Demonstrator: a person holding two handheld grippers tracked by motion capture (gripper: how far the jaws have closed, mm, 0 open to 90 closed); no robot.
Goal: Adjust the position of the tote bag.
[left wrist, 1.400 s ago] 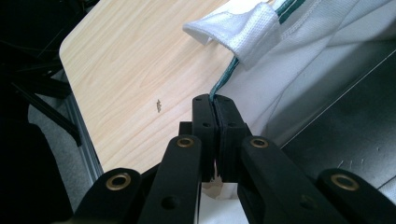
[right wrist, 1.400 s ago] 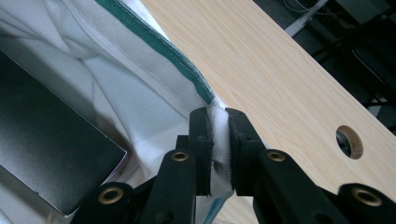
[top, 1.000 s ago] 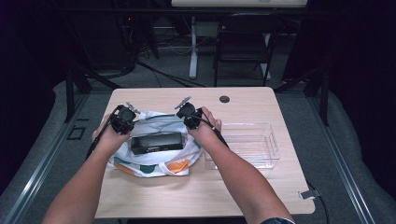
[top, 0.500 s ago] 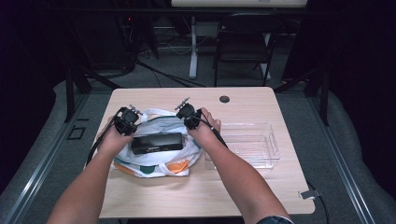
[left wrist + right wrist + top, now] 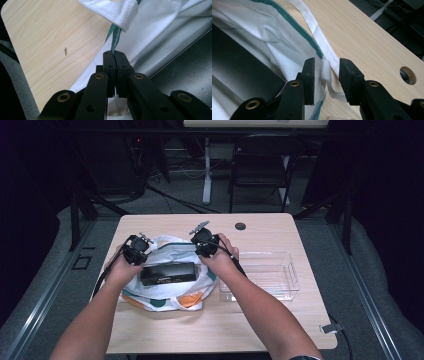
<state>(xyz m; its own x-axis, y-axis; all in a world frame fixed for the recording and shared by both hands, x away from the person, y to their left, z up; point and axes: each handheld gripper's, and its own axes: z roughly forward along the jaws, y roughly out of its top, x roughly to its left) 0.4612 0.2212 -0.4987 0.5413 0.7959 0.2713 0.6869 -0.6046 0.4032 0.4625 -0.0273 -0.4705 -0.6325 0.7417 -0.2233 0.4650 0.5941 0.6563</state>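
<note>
A white cloth bag (image 5: 165, 292) with teal and orange dots lies on the wooden table (image 5: 260, 325), and a long black box (image 5: 167, 273) rests in its open mouth. My left gripper (image 5: 135, 251) is at the bag's left rim. In the left gripper view it (image 5: 115, 53) is shut on the teal-edged rim (image 5: 115, 40), with the box (image 5: 185, 65) to its right. My right gripper (image 5: 206, 242) is at the bag's right rim. In the right gripper view it (image 5: 325, 68) stands open, with a fold of white strap (image 5: 325, 71) between its jaws, beside the teal hem (image 5: 312, 42).
A clear plastic tray (image 5: 265, 275) stands on the table just right of the bag, close to my right forearm. A round cable hole (image 5: 240, 226) sits near the far edge. Beyond the table are a dark chair (image 5: 260, 170) and cables on the floor.
My left gripper has shifted slightly rightward toward the bag. The black box and my right gripper have barely moved.
</note>
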